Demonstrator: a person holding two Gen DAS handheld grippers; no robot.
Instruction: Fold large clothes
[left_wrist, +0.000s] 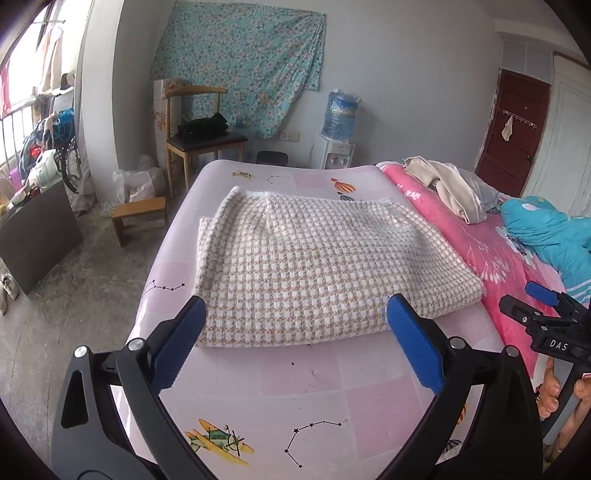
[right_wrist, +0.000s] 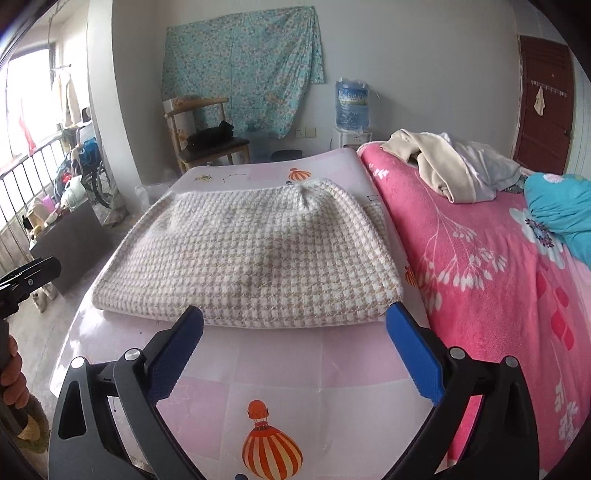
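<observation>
Grey walls close off the bedroom, with a floral sheet (left_wrist: 240, 59) hung on the far one above a wooden chair (left_wrist: 199, 136) and a water dispenser (left_wrist: 338, 147). Nearer the cameras, a pale pink mat (left_wrist: 306, 384) printed with balloons, planes and star lines covers the left part of the bed, and a bright pink blanket (right_wrist: 480, 266) covers the rest.

On the mat lies the folded checked garment (left_wrist: 299, 266), a thick white-and-tan rectangle with its folded edge facing the cameras. Its right side reaches close to the pink blanket. A loose pile of beige clothes (right_wrist: 454, 170) sits further back on the blanket, beside a turquoise quilt (right_wrist: 561, 210).

The left gripper (left_wrist: 295, 314) hangs above the near edge of the garment, jaws spread wide, with nothing between the blue pads. The right gripper (right_wrist: 295, 321) is in the same posture just short of that edge, also wide apart and empty. Each wrist view catches the other tool at its margin, with part of the hand (left_wrist: 554, 391) gripping its handle.
</observation>
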